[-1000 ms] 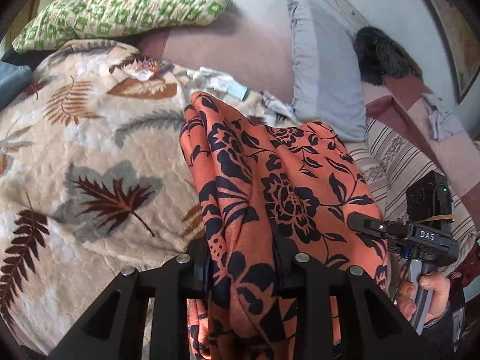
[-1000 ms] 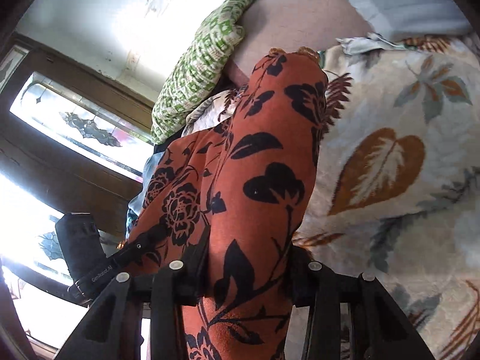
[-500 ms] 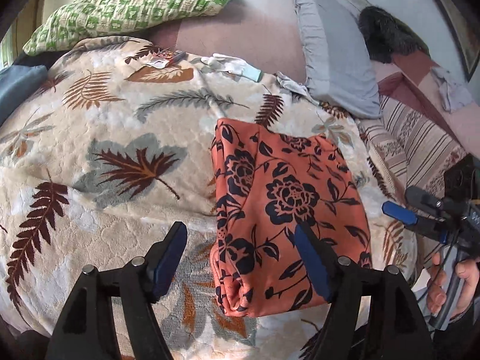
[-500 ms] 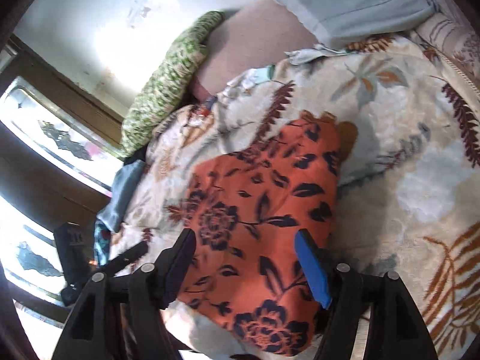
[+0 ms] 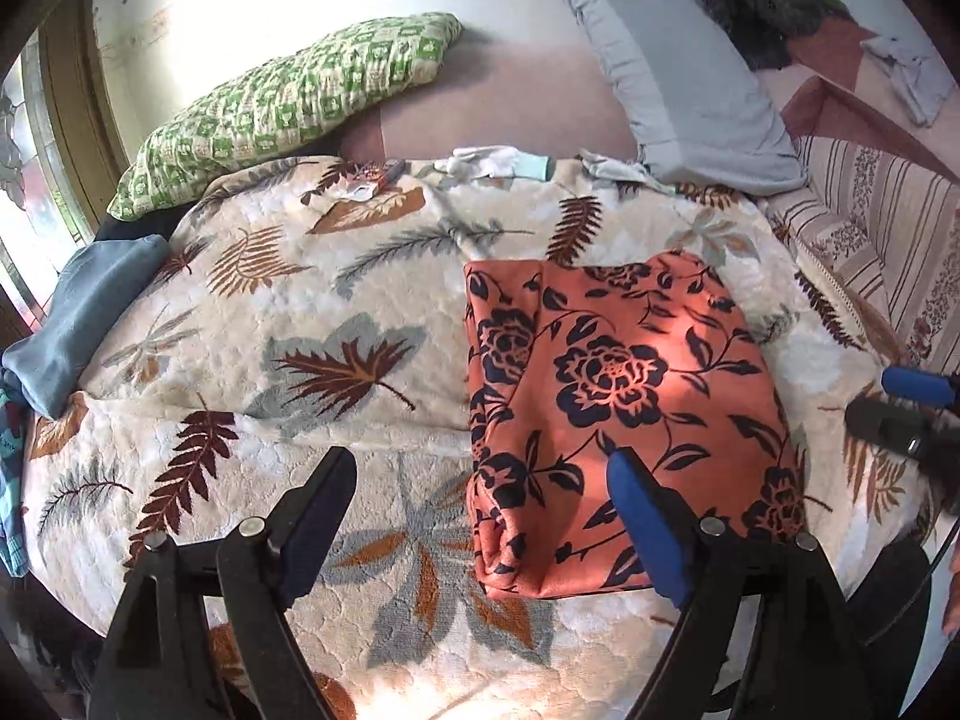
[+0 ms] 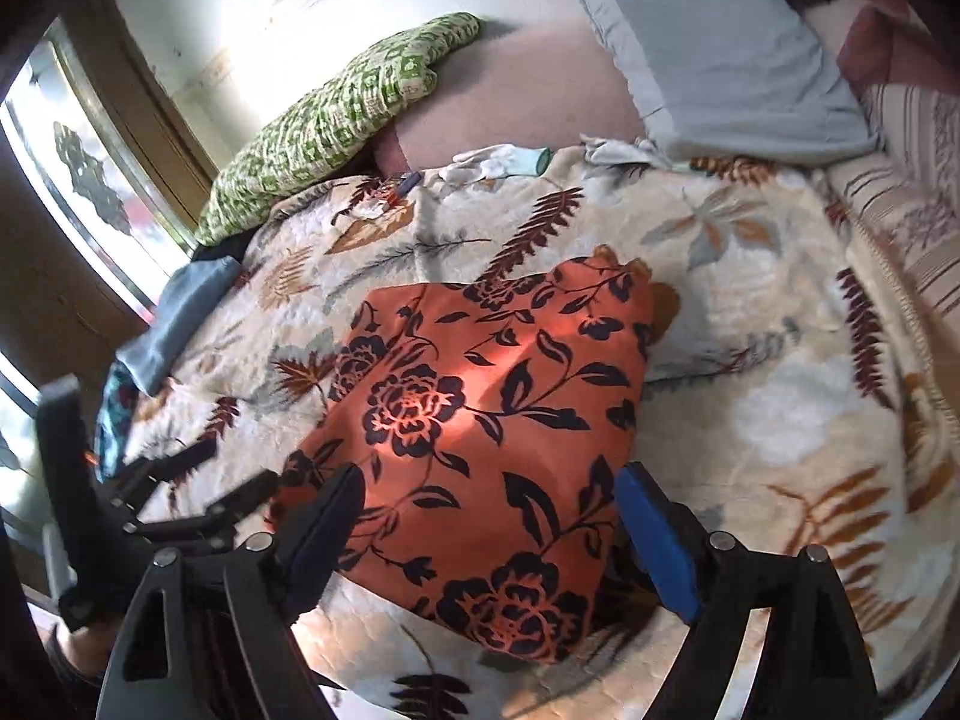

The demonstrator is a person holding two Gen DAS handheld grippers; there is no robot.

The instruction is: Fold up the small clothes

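Orange floral garment [image 5: 624, 396]: lies folded in a rough rectangle on the leaf-print blanket [image 5: 312, 324] covering the bed, right of centre in the left wrist view.

Surroundings: green checked pillow [image 5: 288, 108] at the head end, left; grey pillow [image 5: 690, 96] leaning at the head end, right; folded blue cloth [image 5: 84, 312] at the blanket's left edge; white glove with teal cuff [image 5: 498, 163] and a crumpled white cloth [image 5: 612, 168] near the pillows; striped sheet [image 5: 864, 228] along the right. Nothing lies on top of the garment.

Hard to make out: small red-and-white item [image 5: 366, 183] near the head end, not identifiable. Dark furry object [image 5: 762, 6] top right, cut by the lens rim. Garment's near edge partly hidden behind the claw fingers.

Left claw [image 5: 480, 492]: jaws spread wide, empty; its right finger overlaps the garment's near portion, left finger over bare blanket. Right claw [image 6: 489, 510]: jaws spread wide, empty, garment's near end between the fingers. Contact with cloth: cannot tell.
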